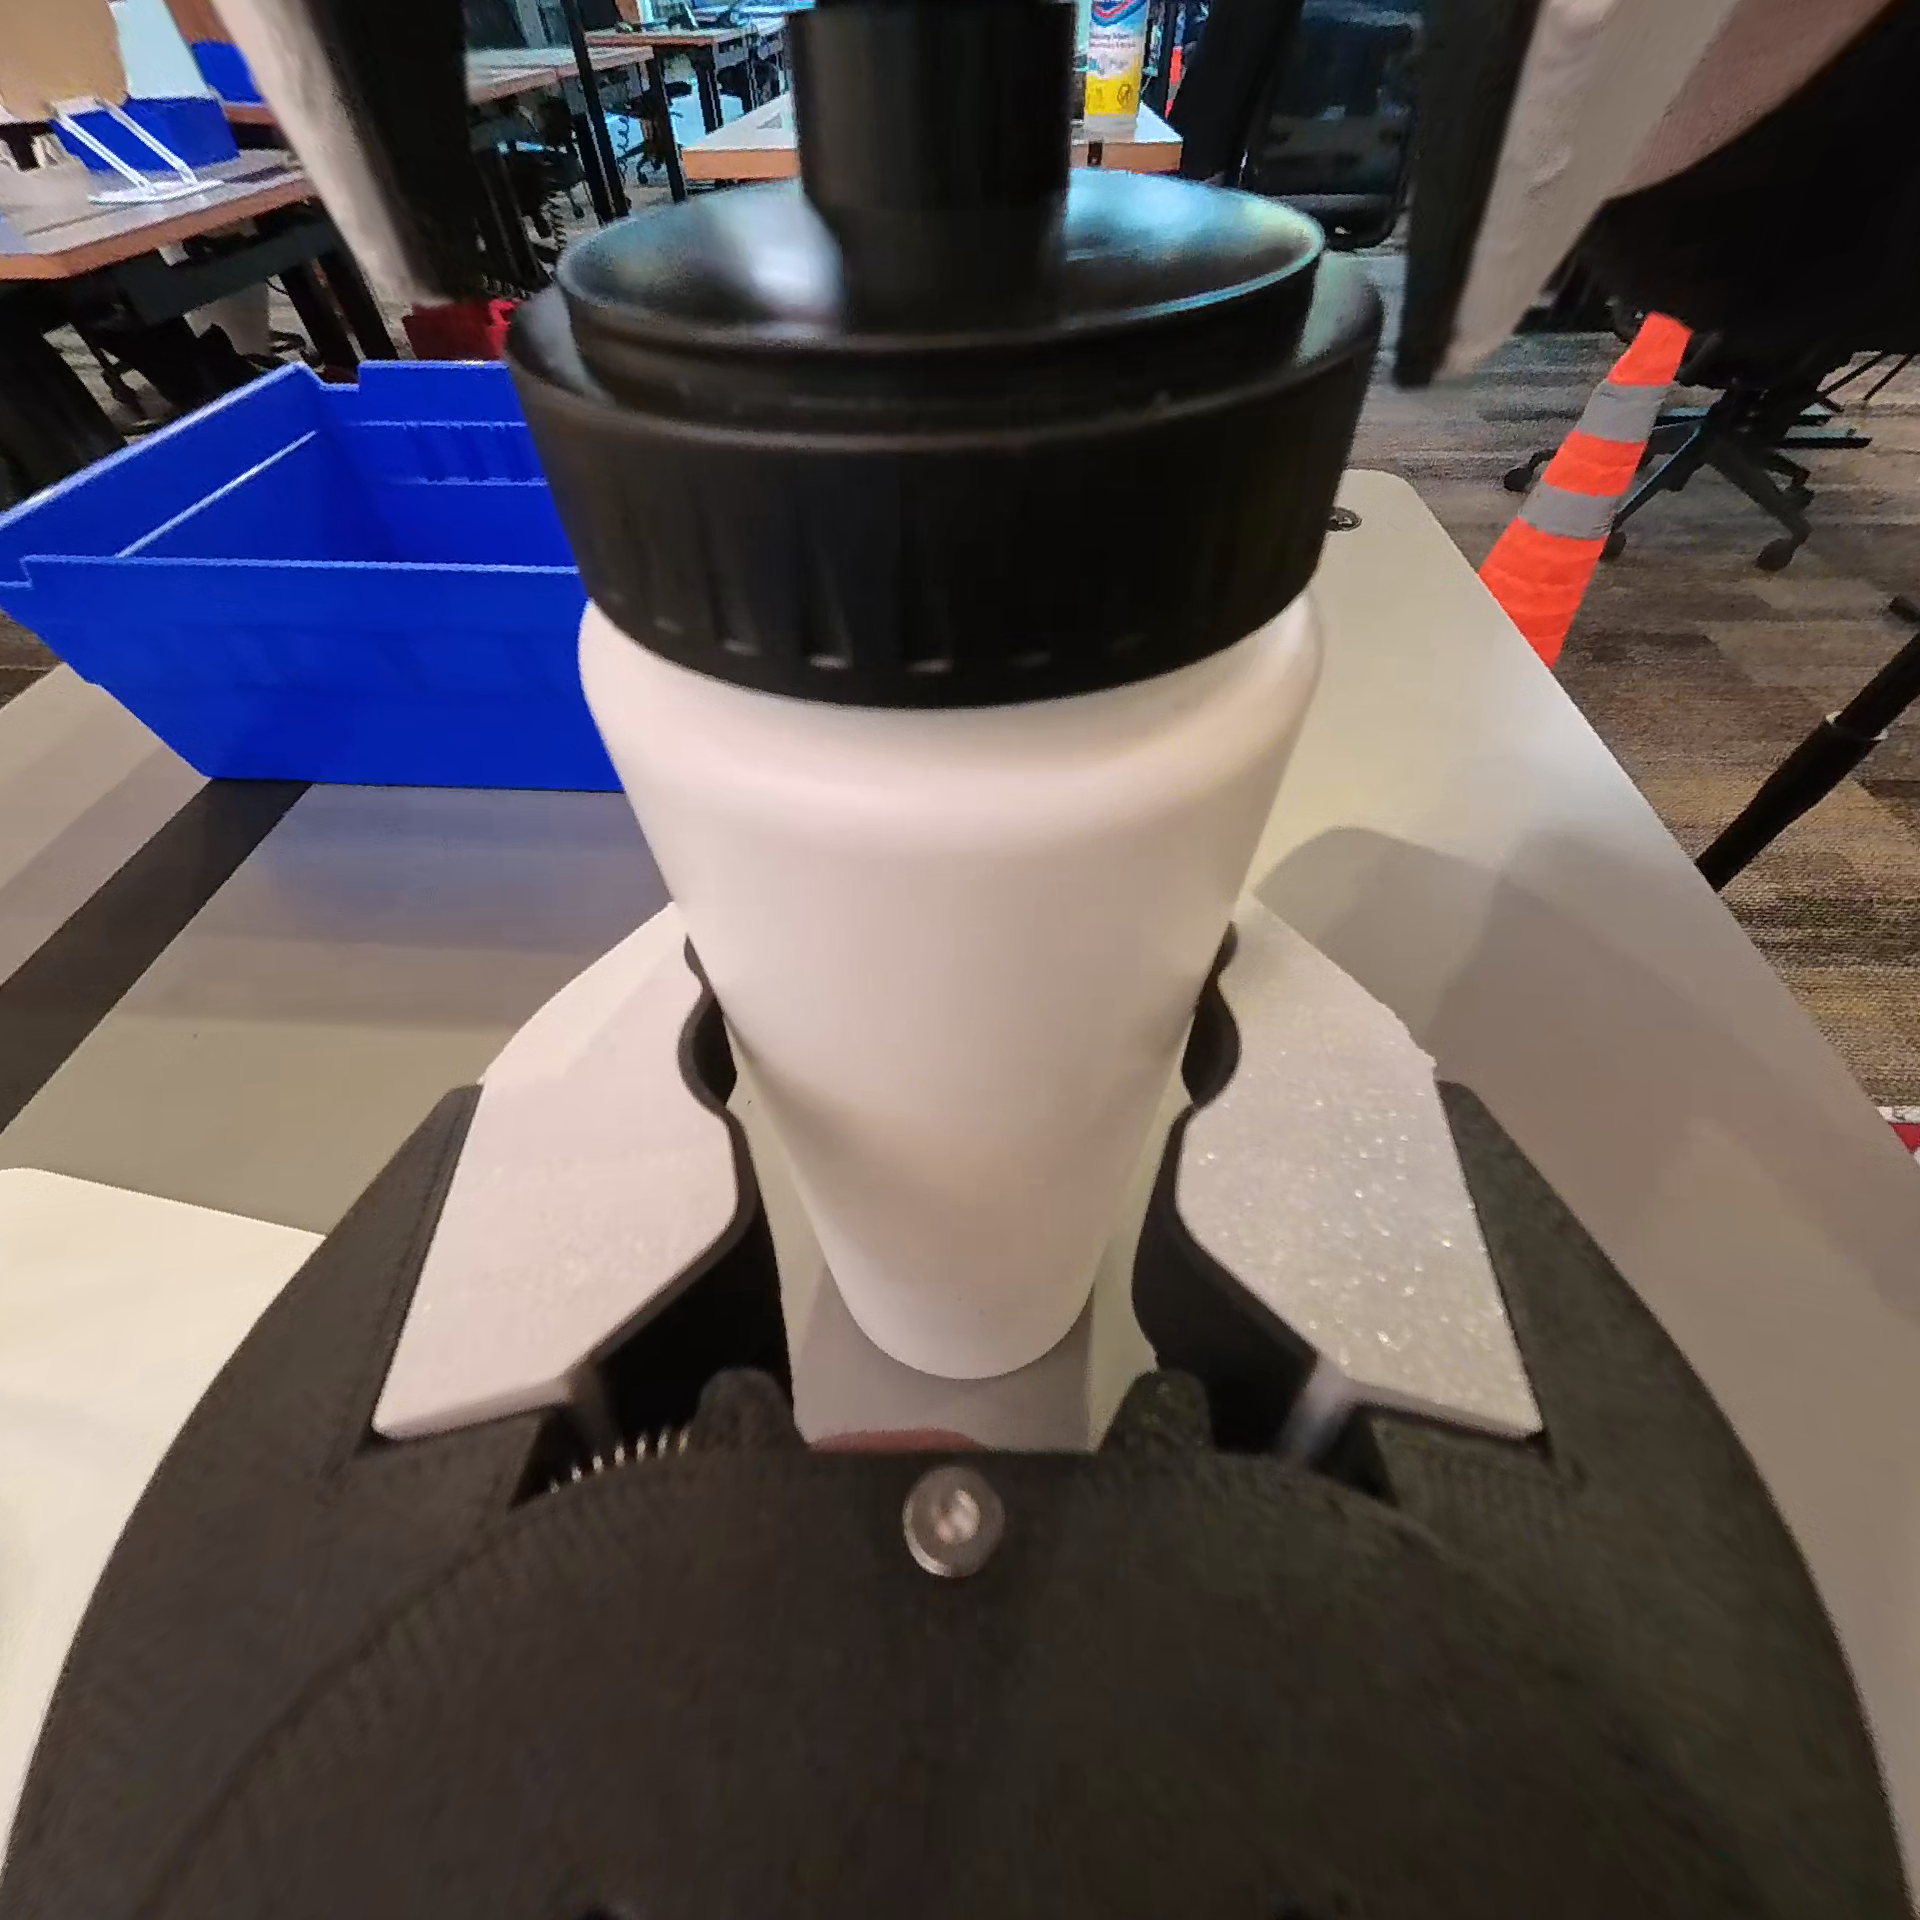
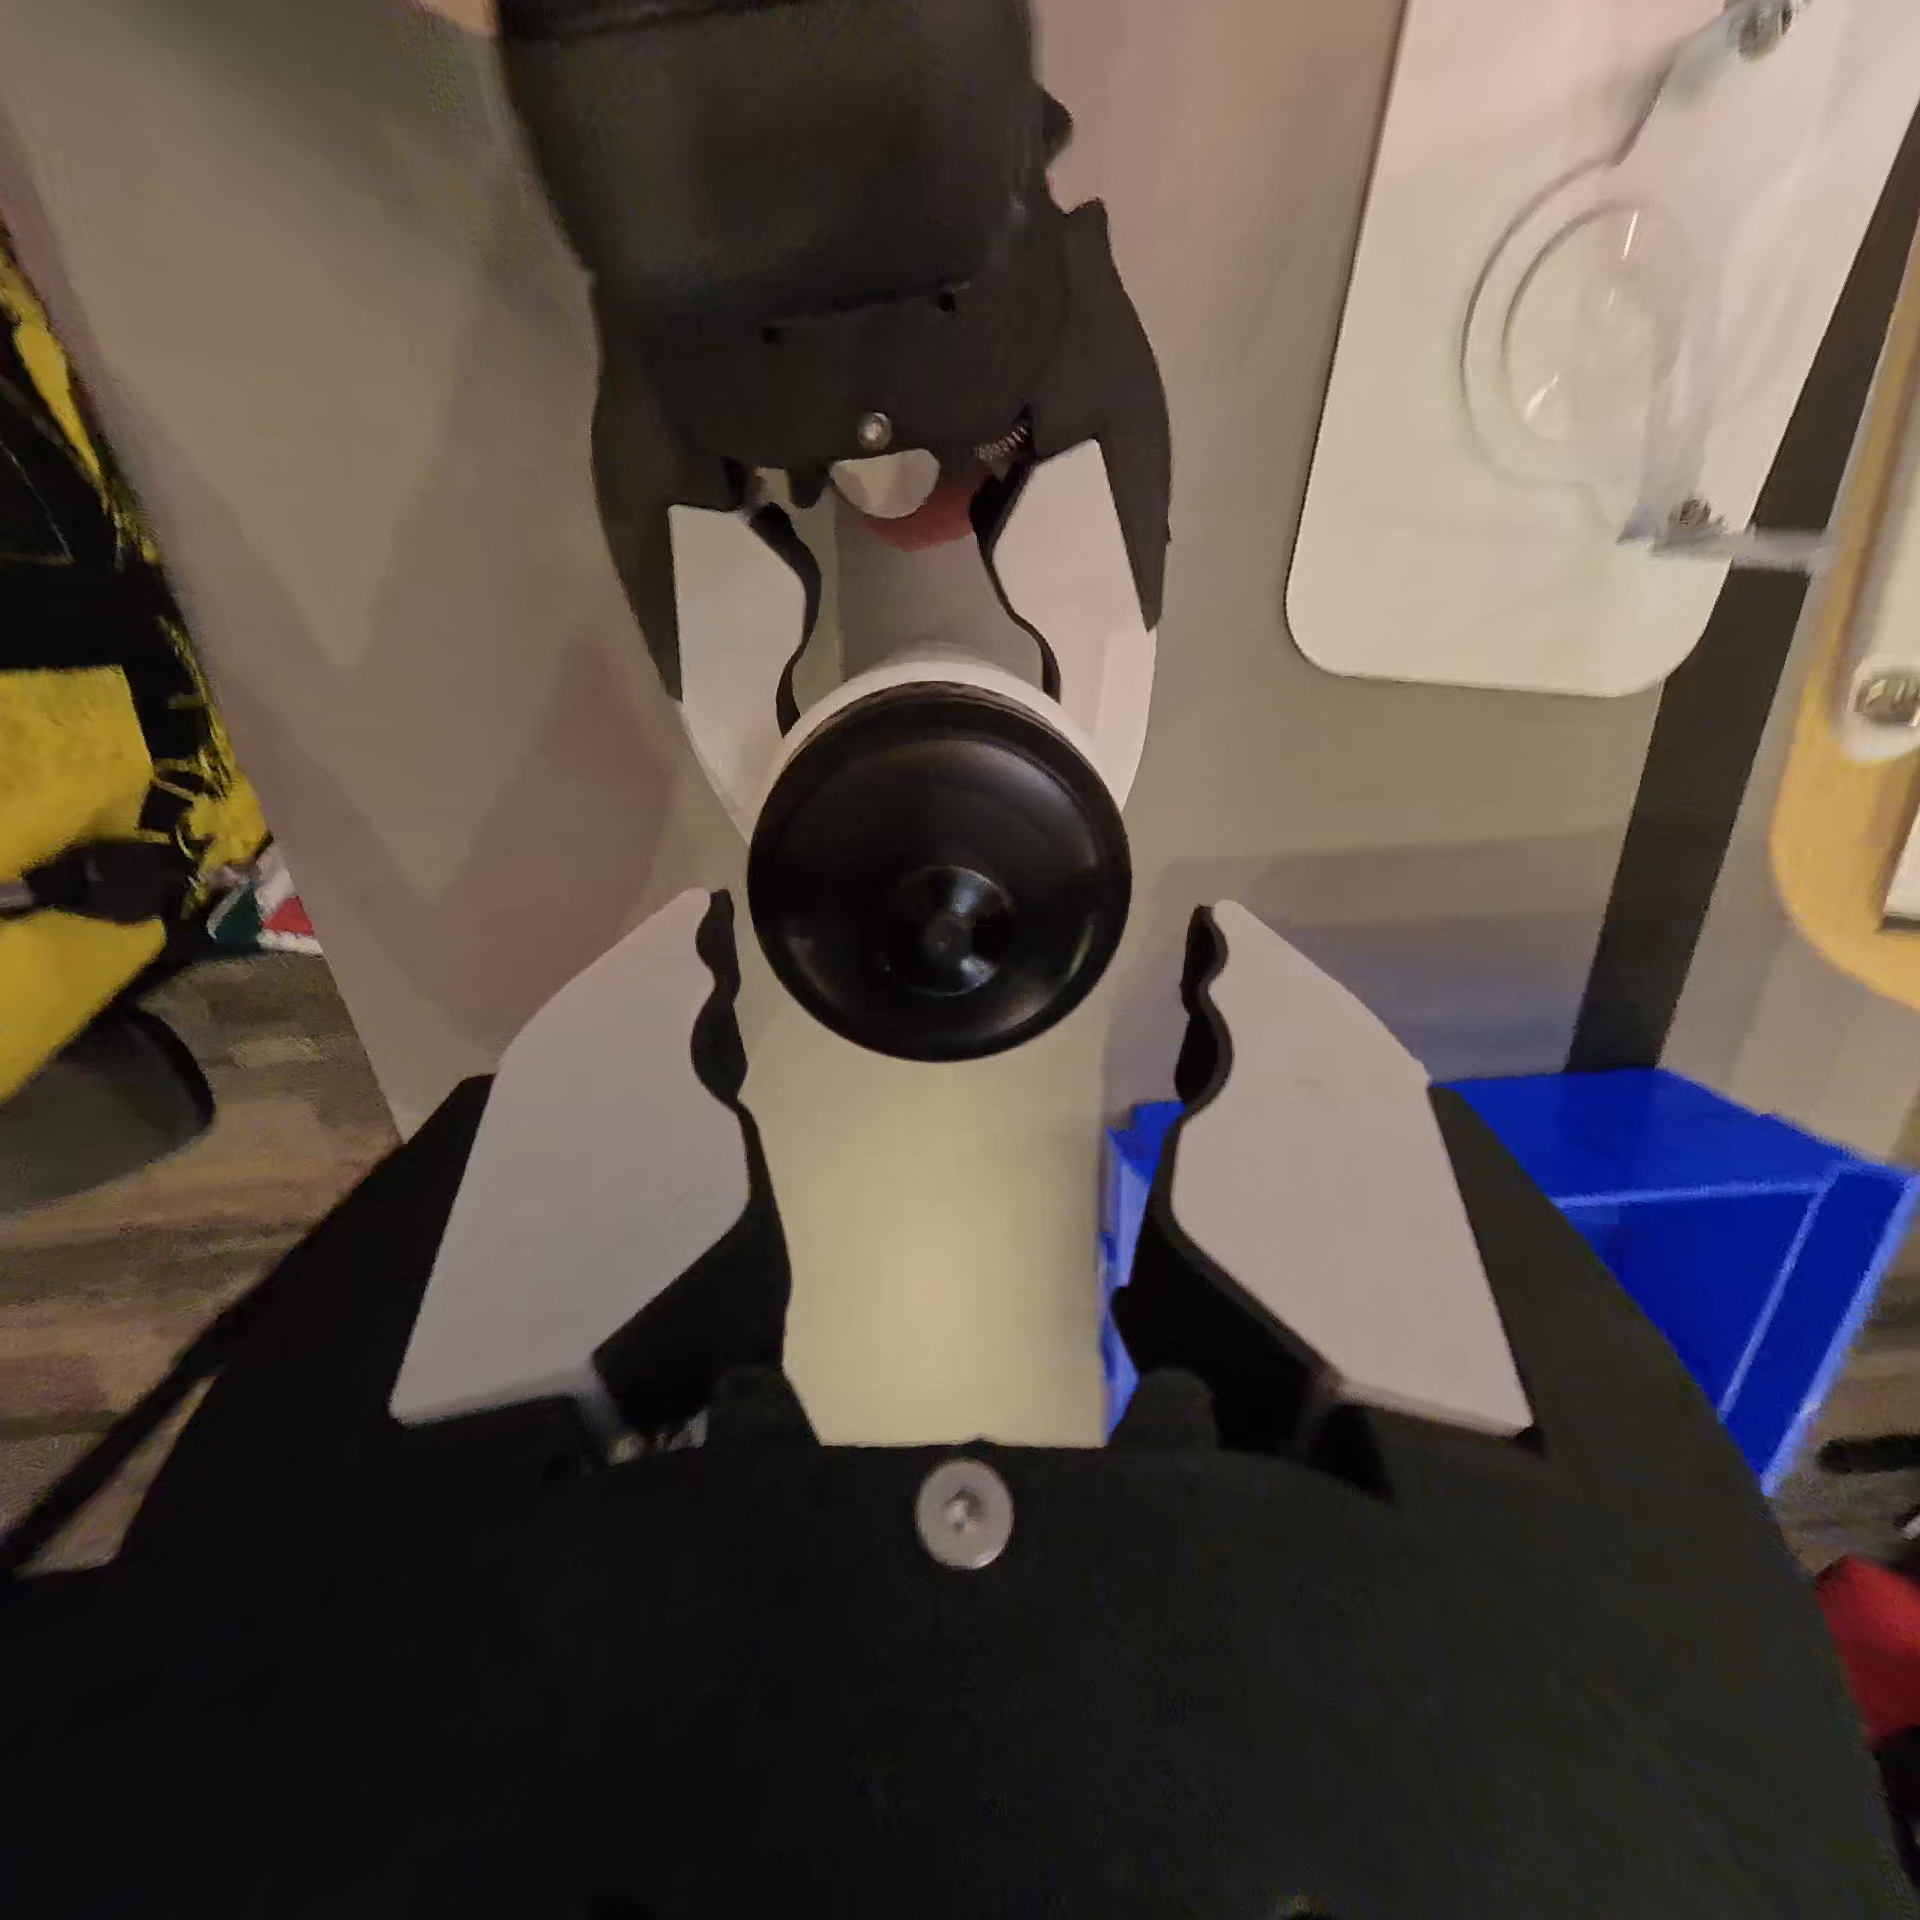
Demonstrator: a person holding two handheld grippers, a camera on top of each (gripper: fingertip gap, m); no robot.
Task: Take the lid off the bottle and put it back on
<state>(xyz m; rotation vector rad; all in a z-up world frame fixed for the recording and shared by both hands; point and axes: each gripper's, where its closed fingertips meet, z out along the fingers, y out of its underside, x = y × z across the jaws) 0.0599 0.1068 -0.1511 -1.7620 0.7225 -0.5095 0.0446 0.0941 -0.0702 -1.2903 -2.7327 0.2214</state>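
Observation:
A white bottle point(image 1: 956, 883) with a black ribbed screw lid point(image 1: 935, 540) stands upright on the white table point(image 1: 1507, 831). My left gripper point(image 1: 961, 951) is shut on the bottle's body below the lid. In the right wrist view I look straight down on the lid point(image 2: 935, 883). My right gripper point(image 2: 961, 914) is open above it, with a finger on each side and not touching. A white rim of the bottle point(image 2: 831, 712) shows under the lid, with the left gripper point(image 2: 920, 686) behind it. The right gripper's fingers point(image 1: 343, 135) frame the top of the left wrist view.
A blue bin point(image 1: 312, 644) stands on the table left of the bottle; it also shows in the right wrist view point(image 2: 1662, 1247). An orange cone point(image 1: 1590, 478) and office chairs stand on the floor to the right. A clear plastic fixture point(image 2: 1558, 364) lies on a white plate.

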